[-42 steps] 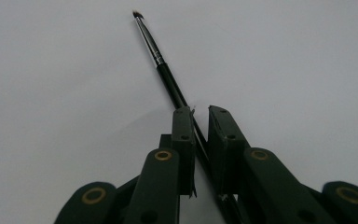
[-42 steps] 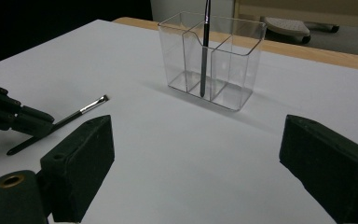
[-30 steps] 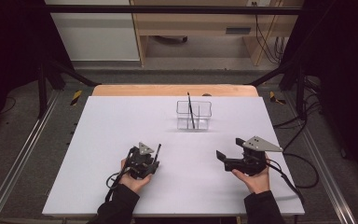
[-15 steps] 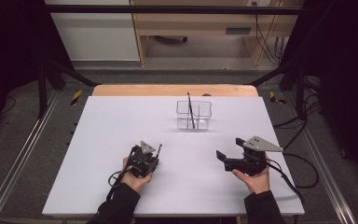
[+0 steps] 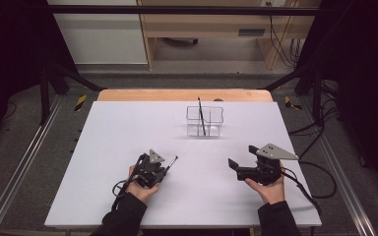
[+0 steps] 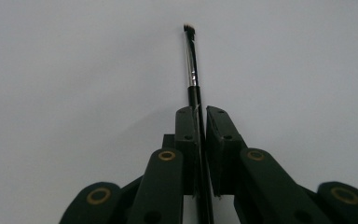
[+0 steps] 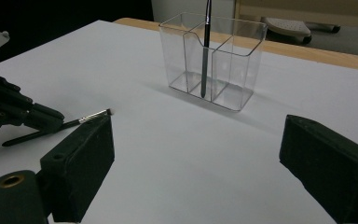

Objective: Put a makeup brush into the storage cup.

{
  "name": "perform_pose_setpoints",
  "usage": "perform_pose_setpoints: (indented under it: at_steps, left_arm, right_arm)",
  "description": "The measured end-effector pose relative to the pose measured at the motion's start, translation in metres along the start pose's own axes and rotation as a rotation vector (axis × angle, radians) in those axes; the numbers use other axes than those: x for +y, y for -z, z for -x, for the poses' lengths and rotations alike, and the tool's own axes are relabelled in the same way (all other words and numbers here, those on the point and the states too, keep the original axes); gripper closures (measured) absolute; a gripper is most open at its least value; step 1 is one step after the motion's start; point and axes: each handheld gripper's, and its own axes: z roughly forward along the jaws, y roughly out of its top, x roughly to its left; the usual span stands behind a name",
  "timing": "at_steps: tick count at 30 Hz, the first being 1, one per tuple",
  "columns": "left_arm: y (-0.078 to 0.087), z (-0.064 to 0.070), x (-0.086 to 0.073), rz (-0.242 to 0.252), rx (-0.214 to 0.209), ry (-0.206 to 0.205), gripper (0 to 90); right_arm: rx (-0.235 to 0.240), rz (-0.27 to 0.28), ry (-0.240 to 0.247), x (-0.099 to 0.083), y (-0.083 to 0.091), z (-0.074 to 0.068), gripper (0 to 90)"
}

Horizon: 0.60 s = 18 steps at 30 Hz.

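Black and slim, the makeup brush [image 6: 192, 70] sits clamped between the jaws of the left gripper [image 6: 200, 116], its silver ferrule and pale bristle tip sticking out ahead over the white table [image 5: 128, 132]. From the high view the left gripper [image 5: 163, 169] rests low on the near left part of the table, held in the person's left hand [image 5: 140, 187], and the brush [image 5: 171, 163] points away and to the right. The right gripper [image 5: 234, 164] lies on the near right part of the table in the right hand [image 5: 270, 189], well apart from the left one, with its grey three-cornered plate [image 5: 273, 152] on top; in the right gripper view its jaws stand wide apart with nothing between them. Farther back, near the middle of the table, stands a clear plastic organiser [image 5: 204, 121] divided into compartments, and a second dark brush [image 5: 201, 115] leans upright in it, resting at the middle divider [image 7: 205, 51]; which compartment holds its foot I cannot tell. The right gripper view also catches the left gripper's brush tip [image 7: 95, 115] just above the table surface. No brand, label or readable writing can be made out on the brushes, the organiser or the grippers; small brass-coloured rivets mark the jaw links.
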Motion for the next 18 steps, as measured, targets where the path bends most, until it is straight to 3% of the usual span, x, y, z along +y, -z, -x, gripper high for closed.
perform_pose_setpoints:
  at_steps: [9, 18]
  left_arm:
    - [0.007, -0.003, 0.006, 0.018, 0.003, 0.014, 66.6]
    - [0.021, -0.012, 0.024, -0.006, -0.003, 0.003, 50.0]
  right_arm:
    - [-0.002, 0.003, 0.001, 0.0, 0.001, 0.001, 10.4]
    - [0.001, 0.008, -0.01, 0.002, 0.003, 0.001, 10.5]
